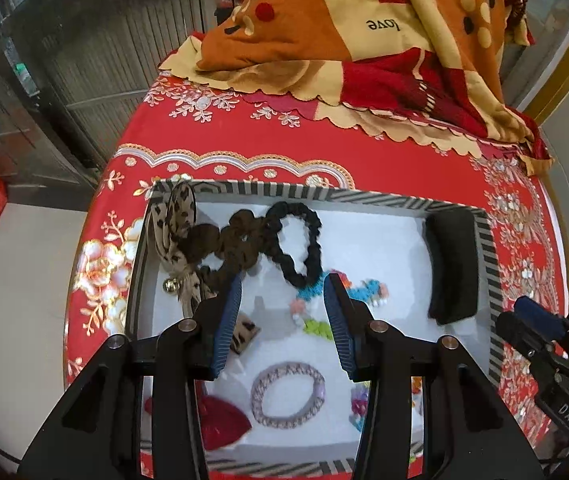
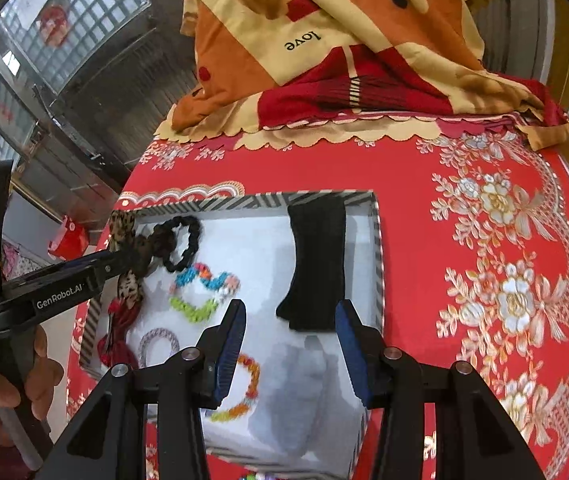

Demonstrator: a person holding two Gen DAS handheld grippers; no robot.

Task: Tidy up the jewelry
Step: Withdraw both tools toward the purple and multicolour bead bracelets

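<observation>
Striped box (image 1: pixel 486 240) sits on the red-clothed surface, near its front edge. Inside: black scrunchie (image 1: pixel 298 244) toward the far wall, braided band (image 1: pixel 288 396) near the front wall. Both are judged light, soft, non-fragile; best pinched across the loop. Left gripper (image 1: pixel 284 316) and right gripper (image 2: pixel 290 354) are held above, jaws spread, nothing pinched

Black plastic frames on both grippers, left gripper (image 1: pixel 284 312) and right gripper (image 2: pixel 290 340), with silver round screw heads at the pivots. Blue ribbed pads on the fingers (image 2: pixel 231 344). White "GenRobot.AI" lettering along one side arm; a thin rubber band around the black handle.
</observation>
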